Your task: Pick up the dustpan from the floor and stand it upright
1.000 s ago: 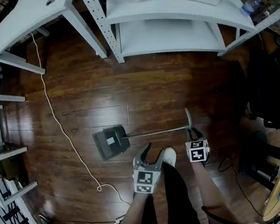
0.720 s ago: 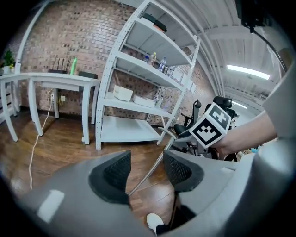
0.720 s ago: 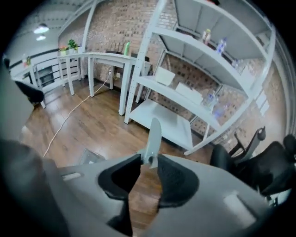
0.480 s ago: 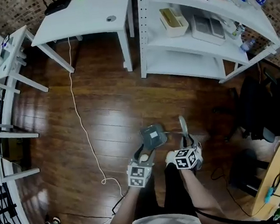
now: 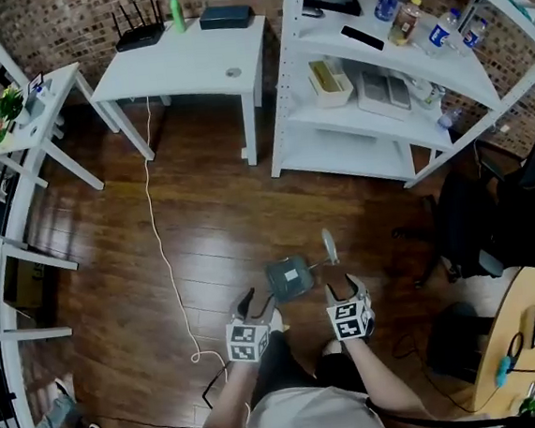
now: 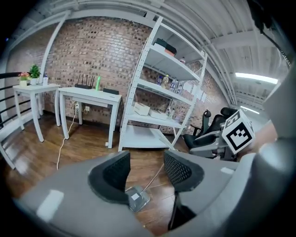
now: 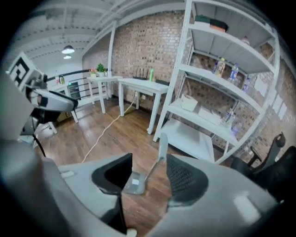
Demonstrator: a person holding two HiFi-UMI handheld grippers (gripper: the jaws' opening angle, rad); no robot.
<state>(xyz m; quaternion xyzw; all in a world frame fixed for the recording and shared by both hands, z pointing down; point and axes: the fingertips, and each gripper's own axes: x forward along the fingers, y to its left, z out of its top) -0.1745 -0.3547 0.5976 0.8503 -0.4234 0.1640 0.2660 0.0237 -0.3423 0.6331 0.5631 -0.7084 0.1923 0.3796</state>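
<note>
We hold the left gripper (image 6: pixel 147 159) with its jaws spread. Nothing sits between its ribbed pads (image 6: pixel 178 171). Through the gap we only see the floor (image 5: pixel 203 224) far below.

The right gripper (image 7: pixel 149 159) has just been opening its jaws, and they stand apart now. Its pads (image 7: pixel 184 178) press on nothing. The top of the handle (image 7: pixel 163 141) shows just past the tips, in line with the gap but not touched by either jaw.

The dustpan (image 5: pixel 288 278) stands on the dark wooden floor, right in front of our feet. Its grey pan rests on the boards, and its thin handle rises from the pan toward the right gripper. In the head view the pan shows between the two grippers and just beyond them. The left gripper is at its lower left and the right gripper is at its lower right.

The dustpan stands in the open middle of the floor, well apart from the foot of the white shelf unit (image 5: pixel 364 143) and from the white desk (image 5: pixel 187 61) by the brick wall. A white cable (image 5: pixel 163 256) trails across the boards to the left of the pan without touching it. A black office chair (image 5: pixel 466 227) stands near the floor's right edge.
</note>
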